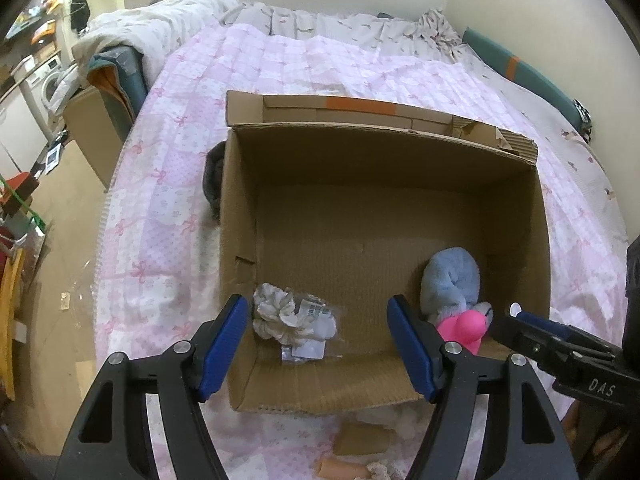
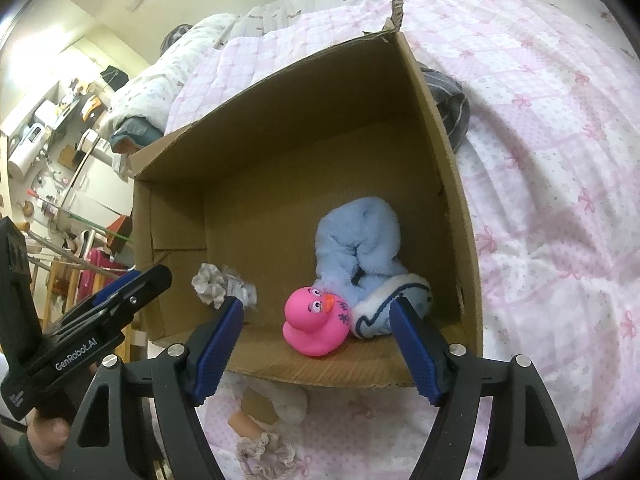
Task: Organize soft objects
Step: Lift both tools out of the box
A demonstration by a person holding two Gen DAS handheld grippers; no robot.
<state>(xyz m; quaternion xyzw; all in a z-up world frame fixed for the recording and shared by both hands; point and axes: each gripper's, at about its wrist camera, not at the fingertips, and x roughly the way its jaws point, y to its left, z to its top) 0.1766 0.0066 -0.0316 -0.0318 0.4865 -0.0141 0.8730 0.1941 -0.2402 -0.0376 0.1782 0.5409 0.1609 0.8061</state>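
A bed (image 1: pixel 360 68) covered with a pink-and-white quilt printed with bows fills most of both views, running from the lower edge up to a rumpled pale blanket (image 1: pixel 160 20) in the upper left of the left wrist view. On the quilt sits an open cardboard box (image 1: pixel 380 152), taking up the middle of each frame, its flaps up and its floor mostly bare. In the lower right of the box floor lies a light blue plush slipper (image 2: pixel 360 240), curled over on itself with its white-trimmed sole near the front wall. Touching it on the left is a pink rubber duck (image 2: pixel 316 324), lying against the front wall with its orange beak toward the slipper. In the lower left corner of the box rests a grey-white scrunchie (image 1: pixel 276 312) in a clear wrapper with a paper label. The left gripper (image 1: pixel 320 340) hangs over the front left of the box, its blue pads spread wide with nothing between them; the scrunchie lies below, just inside the left pad. The right gripper (image 2: pixel 316 348) hangs over the front right of the box, its pads likewise wide apart and clear of the duck, which lies on the box floor between them. At the bottom of the right wrist view, outside the box, a lace-edged scrunchie (image 2: pixel 264 454) lies on the quilt.
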